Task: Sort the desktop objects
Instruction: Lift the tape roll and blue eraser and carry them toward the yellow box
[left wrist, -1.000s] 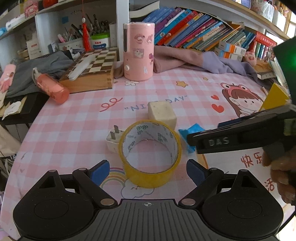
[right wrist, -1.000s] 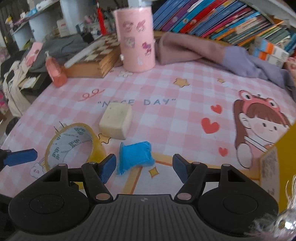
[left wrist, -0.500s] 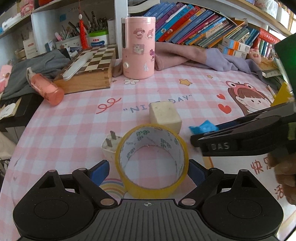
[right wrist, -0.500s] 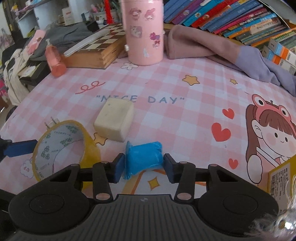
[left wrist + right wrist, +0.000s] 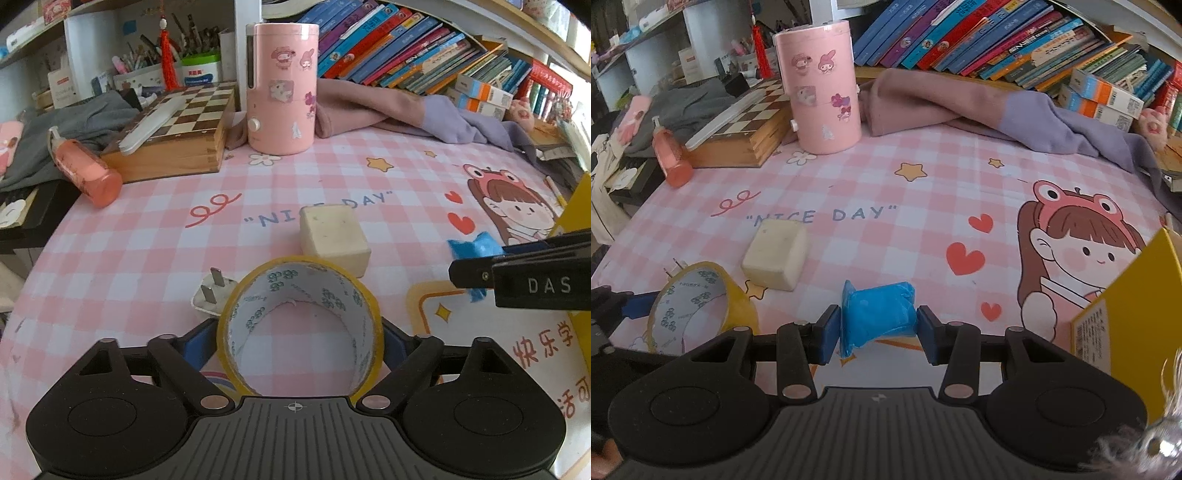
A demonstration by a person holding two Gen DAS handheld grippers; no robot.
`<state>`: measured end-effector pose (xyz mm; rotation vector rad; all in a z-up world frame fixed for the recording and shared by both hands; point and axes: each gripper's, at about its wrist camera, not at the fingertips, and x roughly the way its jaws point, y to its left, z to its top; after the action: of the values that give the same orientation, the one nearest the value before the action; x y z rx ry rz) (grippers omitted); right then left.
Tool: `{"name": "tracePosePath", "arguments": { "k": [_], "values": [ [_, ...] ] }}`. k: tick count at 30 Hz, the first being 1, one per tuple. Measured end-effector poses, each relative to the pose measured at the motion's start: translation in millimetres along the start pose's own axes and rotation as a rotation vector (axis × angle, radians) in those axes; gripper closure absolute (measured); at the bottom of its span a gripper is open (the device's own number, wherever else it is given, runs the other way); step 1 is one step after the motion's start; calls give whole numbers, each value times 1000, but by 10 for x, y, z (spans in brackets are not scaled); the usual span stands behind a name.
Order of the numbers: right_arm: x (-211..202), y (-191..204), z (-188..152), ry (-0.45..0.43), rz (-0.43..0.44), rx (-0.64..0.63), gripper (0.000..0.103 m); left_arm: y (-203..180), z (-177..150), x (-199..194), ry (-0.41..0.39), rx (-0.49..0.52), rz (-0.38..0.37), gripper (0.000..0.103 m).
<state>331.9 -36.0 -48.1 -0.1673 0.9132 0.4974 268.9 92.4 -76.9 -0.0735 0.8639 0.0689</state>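
A yellow tape roll (image 5: 295, 284) stands on edge on the pink checked tablecloth (image 5: 147, 240). My left gripper (image 5: 295, 347) straddles it, its jaws closing, and both blue pads lie against the roll's sides. The right wrist view shows the same roll (image 5: 694, 299) at lower left, with a left finger (image 5: 635, 306) beside it. My right gripper (image 5: 877, 328) is shut on a crumpled blue packet (image 5: 877, 314). In the left wrist view that packet (image 5: 476, 251) shows at the right gripper's (image 5: 476, 273) tip.
A cream block (image 5: 334, 236) sits just behind the roll and a white plug (image 5: 210, 295) at its left. Further back stand a pink canister (image 5: 282, 88), a chessboard box (image 5: 177, 129) and an orange bottle (image 5: 85, 170). A yellow box (image 5: 1126, 306) rises at right.
My left gripper slid forward around the tape roll and its jaws narrowed onto it. My right jaws shut on the blue packet and carried it a little to the right.
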Motion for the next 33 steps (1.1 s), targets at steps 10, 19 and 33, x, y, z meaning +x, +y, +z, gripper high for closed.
{"name": "tracePosePath", "arguments": {
  "k": [10,19,33],
  "values": [
    [-200,64,-92,-31,-4,13,61,46,-26,-360,-42,-3,-57,19],
    [-551,163,-223,-93,-13,23,61,117,-49,-884,-135,-33,-73,19],
    [-1184,479,-735,-153,-4,21,61,156,-428,-1608,-207,-46,-132,19]
  ]
}}
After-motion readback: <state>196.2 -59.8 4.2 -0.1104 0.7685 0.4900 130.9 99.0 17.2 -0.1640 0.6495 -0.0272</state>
